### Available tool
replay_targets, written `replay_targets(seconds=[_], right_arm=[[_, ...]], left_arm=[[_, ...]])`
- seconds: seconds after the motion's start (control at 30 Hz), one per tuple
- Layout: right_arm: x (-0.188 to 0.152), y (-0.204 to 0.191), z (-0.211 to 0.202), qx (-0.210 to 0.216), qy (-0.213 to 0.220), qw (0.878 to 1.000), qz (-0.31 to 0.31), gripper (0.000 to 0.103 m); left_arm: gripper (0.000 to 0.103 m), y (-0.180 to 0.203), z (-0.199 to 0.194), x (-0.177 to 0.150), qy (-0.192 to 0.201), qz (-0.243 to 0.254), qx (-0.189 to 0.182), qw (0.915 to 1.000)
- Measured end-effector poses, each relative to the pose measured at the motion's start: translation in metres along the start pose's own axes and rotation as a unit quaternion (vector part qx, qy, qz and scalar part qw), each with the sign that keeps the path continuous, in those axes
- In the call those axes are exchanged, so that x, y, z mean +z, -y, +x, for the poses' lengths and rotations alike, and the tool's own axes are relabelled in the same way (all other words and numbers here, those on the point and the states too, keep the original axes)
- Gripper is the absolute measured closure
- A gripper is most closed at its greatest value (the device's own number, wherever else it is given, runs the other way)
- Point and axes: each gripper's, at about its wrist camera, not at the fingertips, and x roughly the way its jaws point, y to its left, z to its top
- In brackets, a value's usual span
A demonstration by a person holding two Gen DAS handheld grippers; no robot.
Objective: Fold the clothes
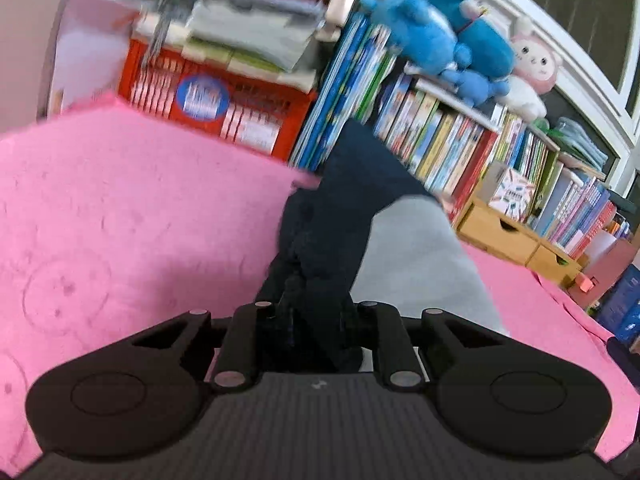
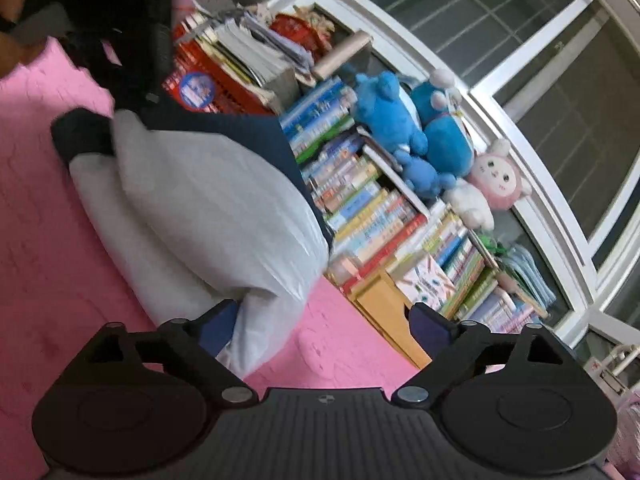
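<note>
A grey garment with dark navy trim (image 2: 208, 200) is half lifted off the pink mat (image 2: 40, 248). In the left wrist view my left gripper (image 1: 316, 312) is shut on the garment's navy edge (image 1: 344, 208), with bunched dark cloth between the fingers and the grey part (image 1: 416, 264) hanging to the right. In the right wrist view my right gripper (image 2: 324, 320) is open, its left blue pad (image 2: 218, 326) touching the grey fabric's lower fold, its right pad (image 2: 430, 326) apart over the mat. The left gripper (image 2: 120, 52) shows dark at the upper left, holding the garment up.
A bookshelf (image 1: 460, 148) full of books stands past the mat's far edge, with blue plush toys (image 2: 404, 128) and a pink plush (image 2: 500, 176) on top. A red crate (image 1: 216, 108) with stacked papers sits at the left. A wooden drawer box (image 1: 516, 240) and windows (image 2: 520, 40) are at the right.
</note>
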Motion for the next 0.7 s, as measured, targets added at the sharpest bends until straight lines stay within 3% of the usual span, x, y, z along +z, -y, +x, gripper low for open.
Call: replay_targets(seconds=[0.13,0.23,0.3,0.43,0.5,0.53,0.57,0.6,0.7], right_arm=[[-0.017,0.013,0.001,0.013,-0.022,1.0,0.002,0.009],[-0.029,0.029,-0.004,0.008,-0.03,0.999,-0.019,0.01],[-0.038,0.042,-0.007,0.033,-0.051,0.998,-0.003,0.01],[-0.053,0.08,-0.015,0.11,-0.089,0.987,0.074,0.025],[-0.049,0.108,-0.015,0.15,-0.087,0.972,0.157,0.041],[-0.038,0.114,-0.008,0.163,-0.084,0.965,0.188,0.056],[-0.026,0.115,0.001,0.176,-0.079,0.958,0.211,0.062],[-0.014,0.116,0.009,0.188,-0.074,0.951,0.234,0.063],[0.033,0.08,0.045,0.242,-0.053,0.942,0.226,0.065]], left_arm=[[0.082,-0.011,-0.006,-0.008,-0.021,-0.005,-0.01,0.9997],[0.081,0.002,-0.018,-0.015,-0.034,0.042,-0.027,0.9982],[0.08,0.013,-0.021,-0.024,-0.026,0.084,-0.011,0.996],[0.078,0.008,-0.022,-0.034,-0.02,0.085,-0.002,0.9962],[0.077,0.005,-0.023,-0.038,-0.019,0.087,-0.003,0.996],[0.077,0.007,-0.024,-0.04,-0.016,0.095,-0.002,0.9953],[0.077,0.008,-0.024,-0.042,-0.013,0.102,0.0,0.9947],[0.077,0.009,-0.025,-0.044,-0.01,0.108,0.001,0.9941],[0.077,0.009,-0.028,-0.047,-0.007,0.116,0.001,0.9932]])
